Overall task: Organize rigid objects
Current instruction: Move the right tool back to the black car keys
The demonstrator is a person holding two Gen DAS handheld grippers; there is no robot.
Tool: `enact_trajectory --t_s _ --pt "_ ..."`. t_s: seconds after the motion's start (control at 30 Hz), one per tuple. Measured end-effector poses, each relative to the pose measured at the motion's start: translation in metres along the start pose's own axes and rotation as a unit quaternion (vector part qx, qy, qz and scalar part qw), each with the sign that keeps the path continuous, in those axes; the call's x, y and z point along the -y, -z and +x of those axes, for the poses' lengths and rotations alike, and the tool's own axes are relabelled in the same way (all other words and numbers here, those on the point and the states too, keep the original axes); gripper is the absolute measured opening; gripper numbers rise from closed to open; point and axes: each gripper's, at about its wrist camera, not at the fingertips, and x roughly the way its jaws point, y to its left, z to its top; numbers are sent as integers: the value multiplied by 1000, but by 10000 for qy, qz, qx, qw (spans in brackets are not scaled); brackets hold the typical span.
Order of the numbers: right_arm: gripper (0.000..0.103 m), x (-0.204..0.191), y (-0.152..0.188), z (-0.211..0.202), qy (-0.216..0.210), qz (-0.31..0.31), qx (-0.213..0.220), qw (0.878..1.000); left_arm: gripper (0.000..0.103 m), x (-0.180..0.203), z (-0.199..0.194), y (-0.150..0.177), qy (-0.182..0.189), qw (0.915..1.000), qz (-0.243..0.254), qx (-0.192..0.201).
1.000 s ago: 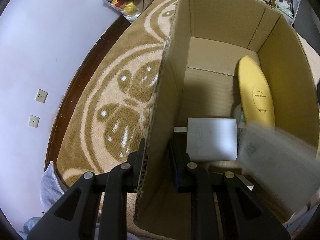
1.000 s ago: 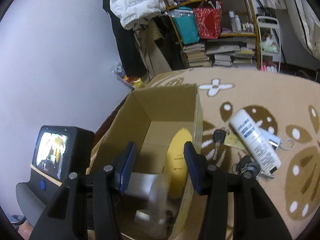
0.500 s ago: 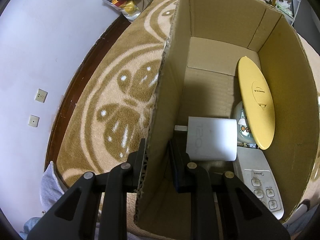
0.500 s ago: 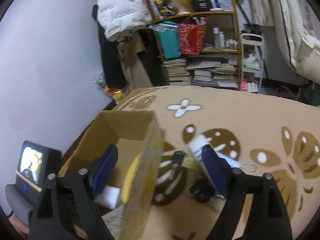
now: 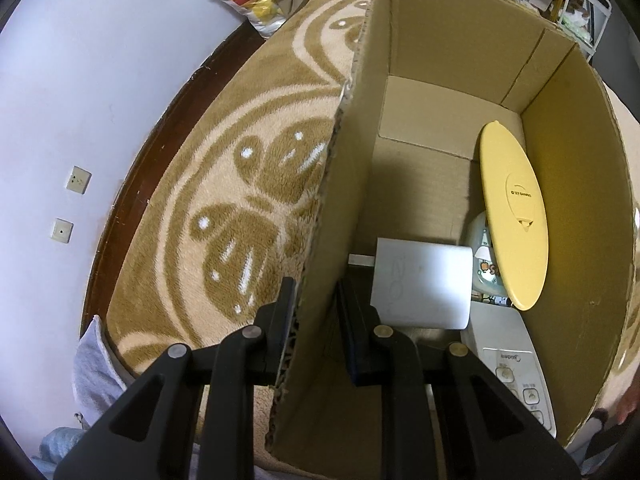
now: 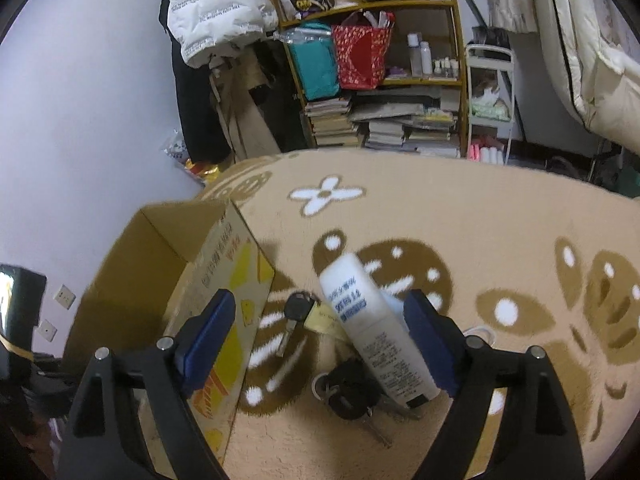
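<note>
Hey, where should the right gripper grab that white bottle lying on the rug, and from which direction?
Grip the white bottle across its middle, coming down from above. It lies flat with its long sides facing the open right gripper, and there the fingers probably miss the keys beside its near end.

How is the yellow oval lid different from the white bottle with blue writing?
The yellow oval plastic lid is flat and stands on edge, leaning on a wall inside the brown cardboard box. The white cylindrical bottle with blue writing is round and long, and lies on the tan patterned carpet outside the box, between the right tool's open fingers. Both look hard and smooth.
</note>
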Motion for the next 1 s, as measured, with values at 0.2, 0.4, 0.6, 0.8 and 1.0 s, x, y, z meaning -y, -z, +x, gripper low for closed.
enact_trajectory --t_s 0.2,0.4,0.6,0.8,1.0 --pt "86 -5 16 17 -153 -29 -265 9995 20 -2 3 -6 20 10000 -73 53" --pt "68 5 43 37 -1 144 -868 9961 21 0 5 -8 -47 9999 -32 85" --pt "61 12 51 49 78 325 -1205 9921 21 6 3 -9 -171 9997 119 108" --pt "61 21 50 51 -57 492 -1275 9906 21 11 -1 -8 -296 9993 197 146" --pt "61 14 55 47 141 107 -1276 9917 22 12 -2 -7 -322 9992 197 160"
